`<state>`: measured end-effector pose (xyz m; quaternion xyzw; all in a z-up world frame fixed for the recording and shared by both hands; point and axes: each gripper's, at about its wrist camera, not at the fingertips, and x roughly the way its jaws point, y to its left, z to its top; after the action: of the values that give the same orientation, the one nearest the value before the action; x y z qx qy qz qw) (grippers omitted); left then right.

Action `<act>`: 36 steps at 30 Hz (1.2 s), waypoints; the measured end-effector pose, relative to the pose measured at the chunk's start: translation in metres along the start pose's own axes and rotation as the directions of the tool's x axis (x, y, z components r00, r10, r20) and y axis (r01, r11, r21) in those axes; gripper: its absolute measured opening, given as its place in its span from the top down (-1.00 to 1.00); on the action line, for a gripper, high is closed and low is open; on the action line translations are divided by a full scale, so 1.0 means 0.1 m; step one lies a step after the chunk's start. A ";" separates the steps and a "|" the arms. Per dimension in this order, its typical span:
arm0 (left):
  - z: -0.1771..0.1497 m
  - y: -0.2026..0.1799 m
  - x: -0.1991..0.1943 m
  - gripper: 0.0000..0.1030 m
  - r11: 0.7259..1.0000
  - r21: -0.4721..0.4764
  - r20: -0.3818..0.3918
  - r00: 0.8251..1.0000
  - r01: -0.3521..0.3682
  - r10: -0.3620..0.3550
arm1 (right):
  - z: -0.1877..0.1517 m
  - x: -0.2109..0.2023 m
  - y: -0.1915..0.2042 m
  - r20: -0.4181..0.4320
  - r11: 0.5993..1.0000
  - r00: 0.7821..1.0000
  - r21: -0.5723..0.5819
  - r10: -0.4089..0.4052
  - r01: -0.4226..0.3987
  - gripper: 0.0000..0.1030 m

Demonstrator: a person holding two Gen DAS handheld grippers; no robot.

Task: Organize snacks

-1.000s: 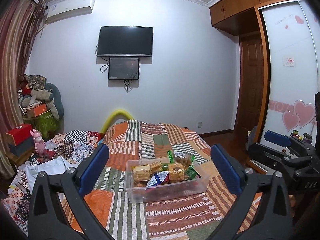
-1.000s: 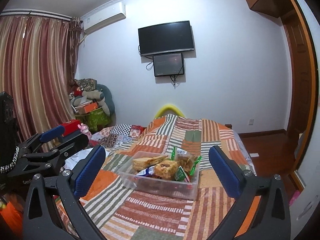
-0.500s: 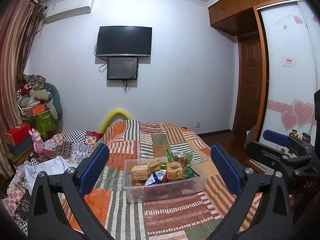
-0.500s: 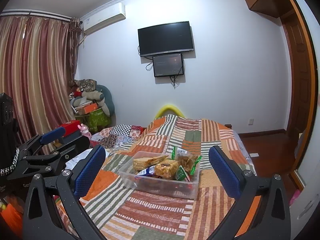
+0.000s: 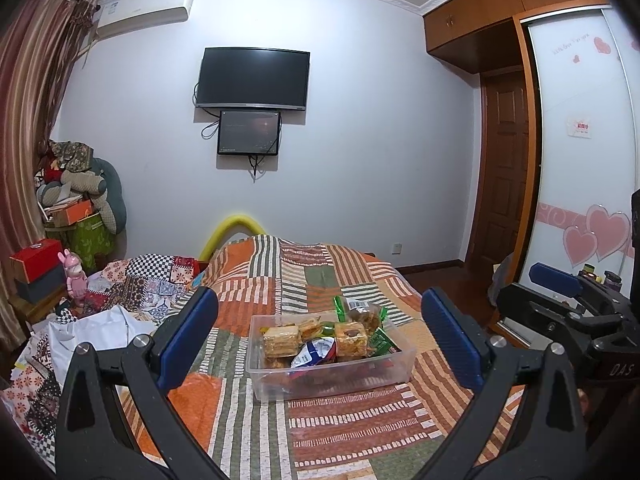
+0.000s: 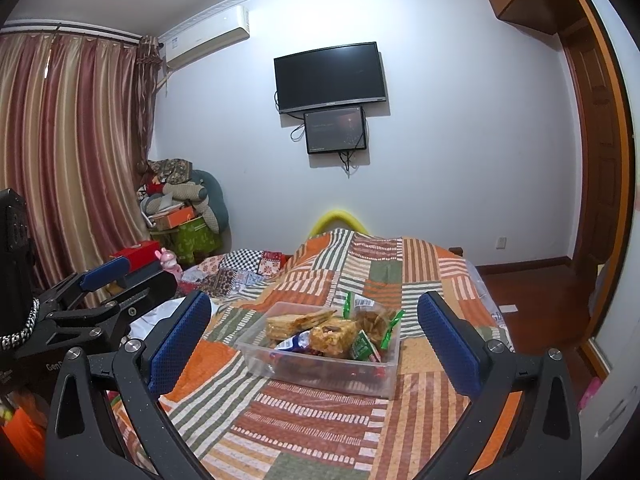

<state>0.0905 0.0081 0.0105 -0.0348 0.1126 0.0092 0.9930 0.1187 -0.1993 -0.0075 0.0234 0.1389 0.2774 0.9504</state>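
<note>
Both tongs are spread wide and hold nothing: the left gripper (image 5: 318,334) and the right gripper (image 6: 314,332) hang above the near end of the quilt (image 5: 360,420), short of the clear box (image 5: 328,376). Snacks (image 5: 316,340) lie heaped inside it (wrapped cakes, green packets, a blue pouch), none on the quilt. That fits snacks gathered in, or snacks waiting to be sorted out. Either way, come in low and pinch one packet by its edge.

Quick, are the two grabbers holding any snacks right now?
Left gripper: open, holding nothing, short of the clear snack box.
Right gripper: open, holding nothing, also short of the box.
</note>
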 end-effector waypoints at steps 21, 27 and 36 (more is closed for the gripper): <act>-0.03 0.01 -0.02 -1.00 1.000 0.015 -0.006 1.000 0.023 -0.023 | 0.03 0.00 -0.03 -0.001 1.000 1.000 0.014 0.004 -0.004 -1.00; -0.04 -0.02 -0.04 -1.00 0.999 0.030 -0.001 1.000 0.027 -0.027 | 0.04 -0.02 -0.03 0.002 1.000 1.000 0.017 0.008 -0.008 -1.00; -0.05 -0.02 -0.04 -1.00 0.999 0.025 -0.007 0.999 0.036 -0.036 | 0.03 -0.03 -0.01 0.003 1.000 1.000 0.013 0.005 -0.005 -1.00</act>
<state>0.0858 0.0055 0.0070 -0.0243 0.1155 -0.0104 0.9930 0.1171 -0.2015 -0.0034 0.0305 0.1392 0.2787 0.9497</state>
